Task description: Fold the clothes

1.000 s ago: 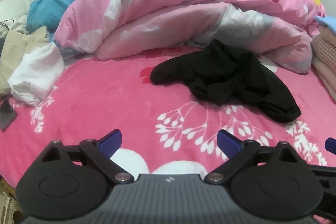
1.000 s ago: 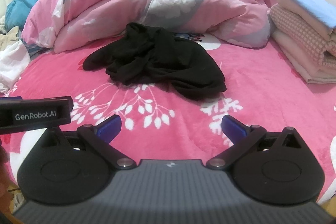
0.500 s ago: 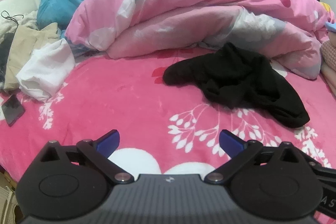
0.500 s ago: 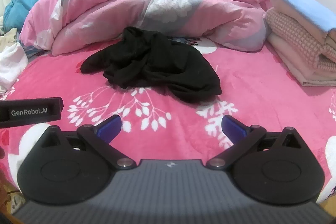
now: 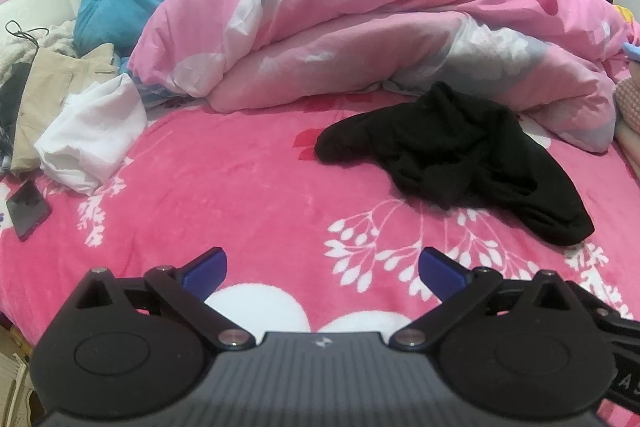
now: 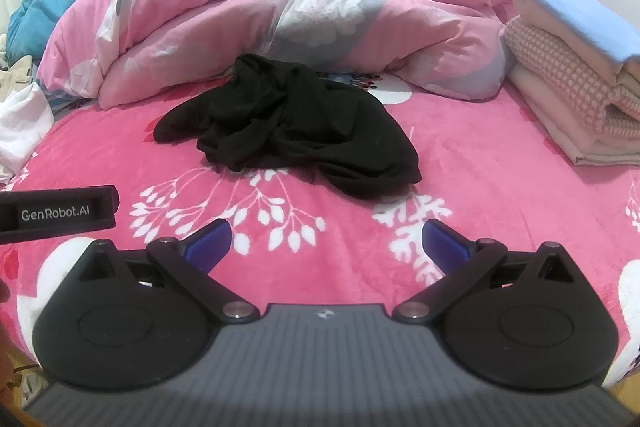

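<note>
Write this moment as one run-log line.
stage: approach | left claw: open, empty | right claw: open, empty | black garment: crumpled on bed, untouched

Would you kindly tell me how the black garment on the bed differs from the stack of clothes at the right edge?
The black garment lies crumpled in a loose heap; the stack of clothes is neatly folded in flat layers. The garment is one dark piece, while the stack holds several pale ones, with a blue piece on top and a checked pink one below. The garment sits mid-bed; the stack sits at the side. Both rest on the pink floral blanket.
</note>
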Tool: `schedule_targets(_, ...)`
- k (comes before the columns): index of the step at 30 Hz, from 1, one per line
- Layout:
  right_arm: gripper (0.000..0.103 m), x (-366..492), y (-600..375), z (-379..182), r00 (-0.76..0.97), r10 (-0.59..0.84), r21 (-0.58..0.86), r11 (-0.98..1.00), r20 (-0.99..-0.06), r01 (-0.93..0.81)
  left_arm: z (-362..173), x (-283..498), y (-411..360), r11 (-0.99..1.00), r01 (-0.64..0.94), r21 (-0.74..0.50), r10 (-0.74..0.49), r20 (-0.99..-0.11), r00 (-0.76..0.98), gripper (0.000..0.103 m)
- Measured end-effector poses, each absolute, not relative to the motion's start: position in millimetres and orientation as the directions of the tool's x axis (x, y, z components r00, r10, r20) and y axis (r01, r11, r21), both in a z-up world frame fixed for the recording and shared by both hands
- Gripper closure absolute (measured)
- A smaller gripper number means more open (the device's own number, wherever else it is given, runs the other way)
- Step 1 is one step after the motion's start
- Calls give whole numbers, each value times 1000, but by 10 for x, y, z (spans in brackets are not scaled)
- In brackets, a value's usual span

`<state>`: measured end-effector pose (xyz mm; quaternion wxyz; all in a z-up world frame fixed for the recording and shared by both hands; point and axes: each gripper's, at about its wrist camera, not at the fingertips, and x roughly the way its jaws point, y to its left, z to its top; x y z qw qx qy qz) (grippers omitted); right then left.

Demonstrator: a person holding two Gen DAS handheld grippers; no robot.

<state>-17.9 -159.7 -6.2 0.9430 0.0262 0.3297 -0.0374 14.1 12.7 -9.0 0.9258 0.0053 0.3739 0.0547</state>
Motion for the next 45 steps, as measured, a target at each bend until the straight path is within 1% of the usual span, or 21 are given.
schedule_targets(45,1,-132,-1589,-66,778,-50,27,996,-626,86,-107,188,156,992,-113,53,119,-684,720,1)
